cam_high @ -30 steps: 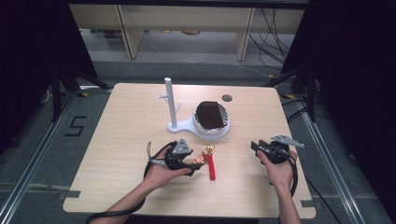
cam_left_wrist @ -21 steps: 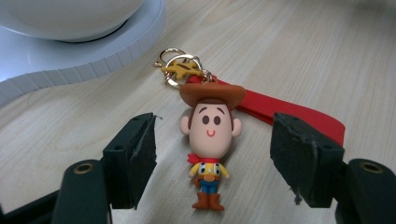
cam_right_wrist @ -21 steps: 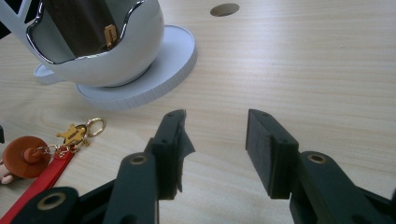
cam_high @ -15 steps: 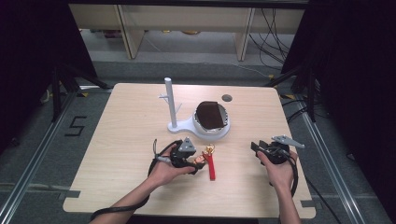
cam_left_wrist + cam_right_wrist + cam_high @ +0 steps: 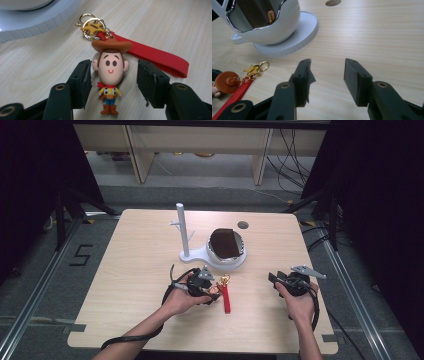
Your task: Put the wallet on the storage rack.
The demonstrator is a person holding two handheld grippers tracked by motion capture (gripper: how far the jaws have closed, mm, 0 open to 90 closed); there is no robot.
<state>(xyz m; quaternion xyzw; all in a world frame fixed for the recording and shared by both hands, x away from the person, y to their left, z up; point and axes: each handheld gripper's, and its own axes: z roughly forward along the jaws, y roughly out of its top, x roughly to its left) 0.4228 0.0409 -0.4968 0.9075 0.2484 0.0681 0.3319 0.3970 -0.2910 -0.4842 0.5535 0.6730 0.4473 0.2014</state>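
My left tongs (image 5: 112,82) straddle the cowboy keychain (image 5: 110,75)
Jaws spread, one each side of its head, neither touching; it lies flat on the table (image 5: 130,270), red strap (image 5: 155,56) trailing off, near the white stand (image 5: 210,255). My right tongs (image 5: 327,80) gape over bare wood, well apart

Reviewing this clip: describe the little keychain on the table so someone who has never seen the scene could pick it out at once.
Start at the white stand with its upright post in the middle of the wooden table. Just in front of its base lies the keychain, between the open jaws of the left gripper. It is a small cowboy figure with a brown hat, on a gold ring with a star charm and a red strap.
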